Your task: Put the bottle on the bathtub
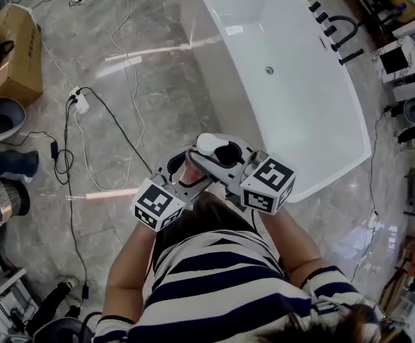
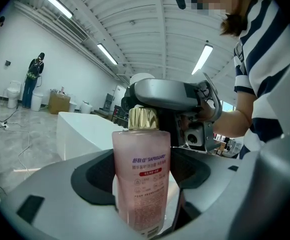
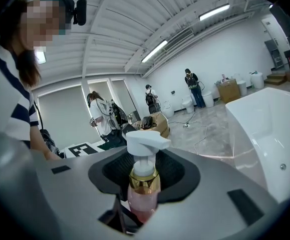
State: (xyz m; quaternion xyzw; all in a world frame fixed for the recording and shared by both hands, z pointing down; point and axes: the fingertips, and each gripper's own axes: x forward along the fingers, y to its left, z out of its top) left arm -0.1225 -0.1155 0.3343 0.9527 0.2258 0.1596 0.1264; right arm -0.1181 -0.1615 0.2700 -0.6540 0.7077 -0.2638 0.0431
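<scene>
A pink bottle [image 2: 141,179] with a gold collar [image 2: 143,118] and a white pump head [image 3: 145,140] is held upright in front of the person's chest. My left gripper [image 2: 141,194] is shut on the bottle's body. My right gripper [image 3: 144,186] comes from the other side and is shut on the neck just under the pump. In the head view the pump [image 1: 211,145] shows between the left gripper [image 1: 182,171] and the right gripper [image 1: 225,157]. The white bathtub [image 1: 314,113] lies ahead to the right, its near end just beyond the grippers.
Black taps [image 1: 336,34] stand on the tub's far right rim. Cables [image 1: 86,120] and a power strip [image 1: 81,102] trail over the marble floor to the left. A cardboard box [image 1: 11,52] sits far left. People [image 3: 192,86] stand in the background.
</scene>
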